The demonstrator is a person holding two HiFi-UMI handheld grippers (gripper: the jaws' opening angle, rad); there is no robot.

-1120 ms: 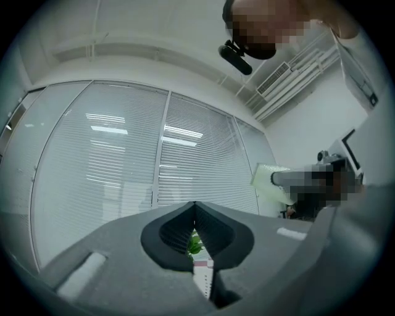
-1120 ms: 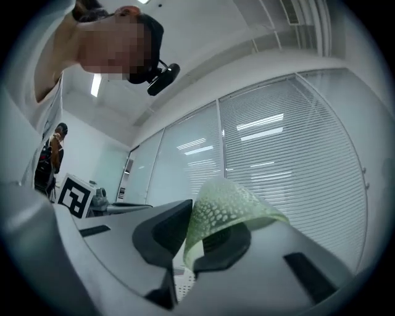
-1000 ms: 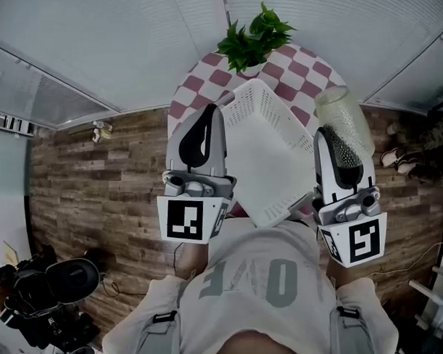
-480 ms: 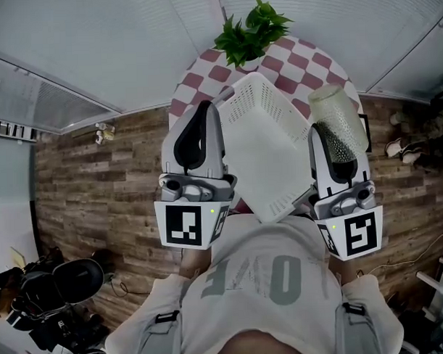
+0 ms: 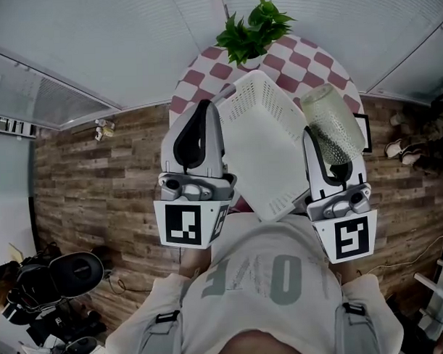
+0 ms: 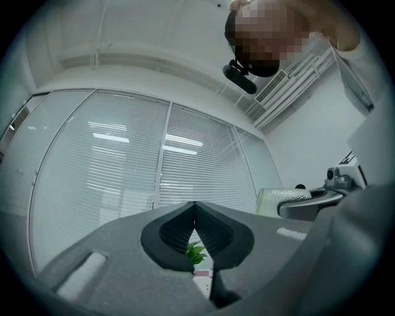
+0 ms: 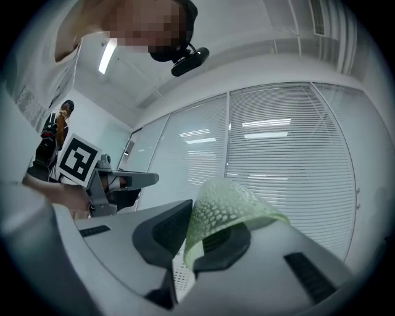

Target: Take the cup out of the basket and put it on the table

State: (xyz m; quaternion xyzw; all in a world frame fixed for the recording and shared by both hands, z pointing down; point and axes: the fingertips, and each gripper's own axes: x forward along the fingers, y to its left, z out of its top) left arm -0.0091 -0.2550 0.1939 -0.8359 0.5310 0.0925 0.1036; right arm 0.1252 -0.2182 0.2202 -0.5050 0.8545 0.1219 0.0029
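Right gripper (image 5: 328, 151) clamps cup (image 5: 334, 124) wall, just beside basket (image 5: 268, 149) right rim. Left gripper (image 5: 203, 108) pinched together, empty, at basket's left edge.

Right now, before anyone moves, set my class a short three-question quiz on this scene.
1. True or false: the right claw grips the cup.
2. The left claw holds: A nothing, B a spoon, C a plate.
3. Fill in: the plant stands on the ___ table.
Key: 1 true; 2 A; 3 checked.
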